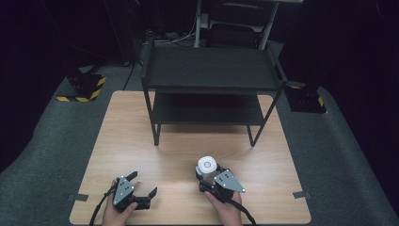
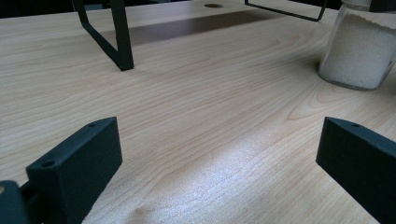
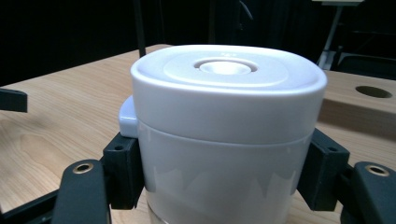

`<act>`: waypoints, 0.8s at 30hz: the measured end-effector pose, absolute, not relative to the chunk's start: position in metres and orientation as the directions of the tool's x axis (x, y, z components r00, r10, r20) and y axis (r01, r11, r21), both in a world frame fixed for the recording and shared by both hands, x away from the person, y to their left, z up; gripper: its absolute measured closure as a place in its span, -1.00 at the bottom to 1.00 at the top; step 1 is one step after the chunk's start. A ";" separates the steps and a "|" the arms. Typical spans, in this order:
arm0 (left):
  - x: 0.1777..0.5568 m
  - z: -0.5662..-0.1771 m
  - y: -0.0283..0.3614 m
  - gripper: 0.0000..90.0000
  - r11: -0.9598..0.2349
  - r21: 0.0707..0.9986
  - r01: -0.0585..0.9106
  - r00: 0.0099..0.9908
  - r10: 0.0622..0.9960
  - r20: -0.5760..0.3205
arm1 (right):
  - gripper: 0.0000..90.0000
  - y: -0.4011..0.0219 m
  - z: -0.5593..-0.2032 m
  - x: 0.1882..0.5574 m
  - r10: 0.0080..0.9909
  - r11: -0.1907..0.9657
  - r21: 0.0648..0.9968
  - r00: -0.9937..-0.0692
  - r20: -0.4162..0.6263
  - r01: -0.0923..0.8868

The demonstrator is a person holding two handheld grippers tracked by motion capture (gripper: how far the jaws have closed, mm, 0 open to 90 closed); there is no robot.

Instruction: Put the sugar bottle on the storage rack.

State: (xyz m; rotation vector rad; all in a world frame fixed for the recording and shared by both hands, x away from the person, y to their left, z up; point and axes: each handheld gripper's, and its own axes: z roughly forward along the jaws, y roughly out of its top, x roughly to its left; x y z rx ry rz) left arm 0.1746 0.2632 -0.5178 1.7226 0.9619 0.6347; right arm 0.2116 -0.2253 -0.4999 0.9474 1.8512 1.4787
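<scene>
A clear jar (image 1: 206, 165) with a white lid stands upright on the wooden table (image 1: 127, 136), in front of the rack. My right gripper (image 1: 207, 176) is shut on its body just below the lid. In the right gripper view both black pads press against the sides of the jar (image 3: 224, 126). In the left gripper view the jar (image 2: 359, 51) shows white granules inside, at the far right. My left gripper (image 1: 144, 182) rests near the table's front edge, left of the jar. It is open, with bare wood between its jaws (image 2: 219, 149).
A black two-tier rack (image 1: 211, 70) stands at the back of the table, and one of its legs (image 2: 122, 42) is in the left gripper view. Grey carpet surrounds the table. Black blocks with yellow stripes (image 1: 84, 87) sit on the floor at the back left.
</scene>
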 end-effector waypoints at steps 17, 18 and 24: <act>0.176 -0.513 0.259 -0.99 -0.177 0.927 0.331 0.531 0.847 -0.028 | -0.31 -0.229 -0.467 0.216 0.844 0.138 0.980 -0.536 -0.040 0.145; 0.176 -0.511 0.258 -0.99 -0.181 0.923 0.339 0.529 0.848 -0.028 | -0.31 -0.229 -0.467 0.216 0.844 0.138 0.980 -0.536 -0.040 0.145; 0.177 -0.510 0.257 -0.99 -0.188 0.918 0.348 0.527 0.849 -0.026 | -0.31 -0.230 -0.451 0.220 0.846 0.139 0.982 -0.530 -0.053 0.124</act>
